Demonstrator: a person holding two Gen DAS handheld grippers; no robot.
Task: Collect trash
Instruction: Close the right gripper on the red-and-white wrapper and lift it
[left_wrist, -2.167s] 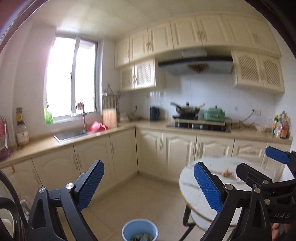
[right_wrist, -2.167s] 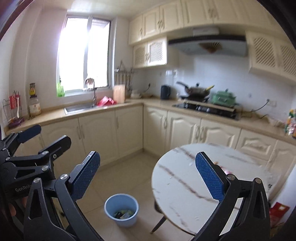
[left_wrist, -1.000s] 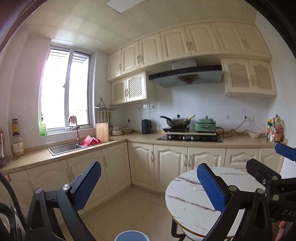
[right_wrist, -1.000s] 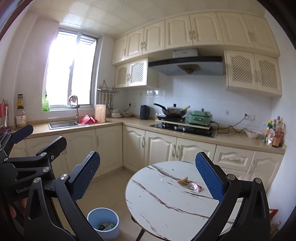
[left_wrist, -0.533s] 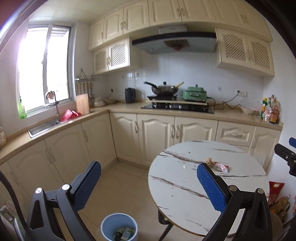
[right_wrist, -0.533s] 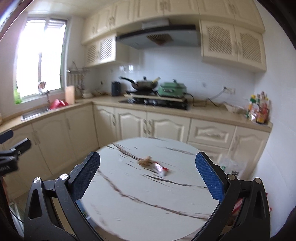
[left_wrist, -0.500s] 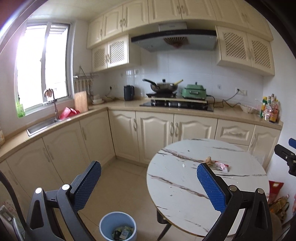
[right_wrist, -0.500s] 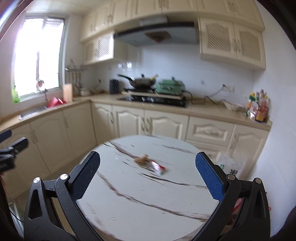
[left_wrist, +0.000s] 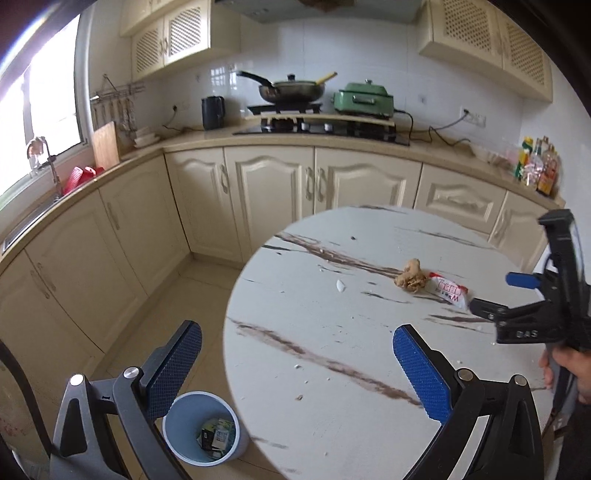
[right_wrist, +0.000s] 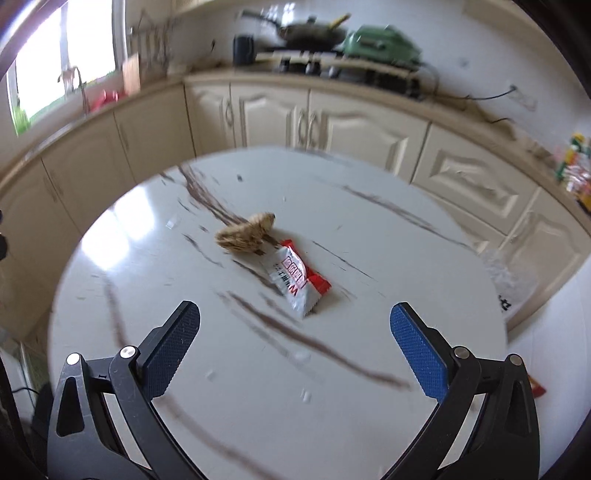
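Note:
A red and white snack wrapper (right_wrist: 297, 282) lies near the middle of the round marble table (right_wrist: 258, 387), with a brown crumpled scrap (right_wrist: 245, 233) just beyond it. My right gripper (right_wrist: 293, 332) hovers open right in front of the wrapper, nothing between its fingers. The left wrist view shows the same wrapper (left_wrist: 448, 291) and scrap (left_wrist: 410, 277) at the table's (left_wrist: 314, 332) far right, the right gripper (left_wrist: 495, 295) reaching toward them. My left gripper (left_wrist: 295, 363) is open over the table's near left edge. A blue trash bin (left_wrist: 201, 428) with litter stands on the floor below.
Cream cabinets and a counter (left_wrist: 332, 144) wrap the far wall, carrying a kettle (left_wrist: 213, 112), a wok (left_wrist: 291, 90) and a green cooker (left_wrist: 364, 99). Bottles (left_wrist: 537, 166) stand at the counter's right end. A hand (left_wrist: 565, 373) holds the right gripper. Small white crumbs dot the tabletop.
Both views have tilted down and closed in on the table. The right gripper has moved forward over the tabletop toward the wrapper; its view is motion-blurred. Both grippers have stayed open.

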